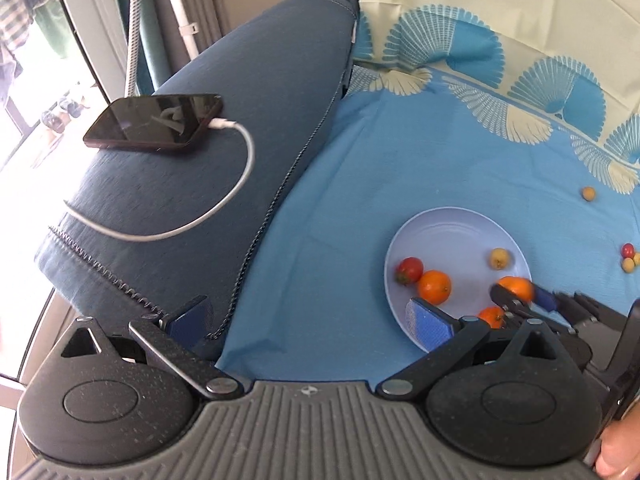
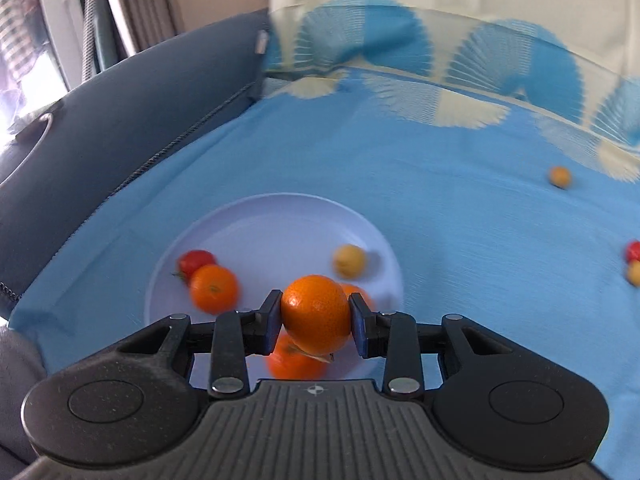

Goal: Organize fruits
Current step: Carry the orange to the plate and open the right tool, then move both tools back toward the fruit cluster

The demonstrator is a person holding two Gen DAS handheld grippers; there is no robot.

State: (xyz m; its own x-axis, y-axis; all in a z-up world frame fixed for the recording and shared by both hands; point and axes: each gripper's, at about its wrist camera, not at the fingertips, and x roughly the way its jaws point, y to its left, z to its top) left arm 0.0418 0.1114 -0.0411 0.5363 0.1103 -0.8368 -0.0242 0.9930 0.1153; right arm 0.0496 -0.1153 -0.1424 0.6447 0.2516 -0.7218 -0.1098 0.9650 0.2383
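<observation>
A pale blue plate (image 2: pixel 280 224) lies on a blue cloth. On it are a red tomato (image 2: pixel 195 262), an orange (image 2: pixel 213 289), a small yellow fruit (image 2: pixel 349 261) and more oranges (image 2: pixel 294 360) under the fingers. My right gripper (image 2: pixel 316 316) is shut on an orange (image 2: pixel 316 314) and holds it just above the plate's near side. The left wrist view shows the plate (image 1: pixel 452 232), the held orange (image 1: pixel 517 288) and the right gripper (image 1: pixel 520 300). My left gripper (image 1: pixel 308 316) is open and empty at the plate's left edge.
Loose fruit lies on the cloth to the right: a yellow one (image 2: pixel 559 177), a red tomato (image 2: pixel 633 251) and a yellow one (image 2: pixel 634 274). A dark blue cushion (image 1: pixel 192 184) on the left carries a phone (image 1: pixel 154 120) with a white cable (image 1: pixel 224 200).
</observation>
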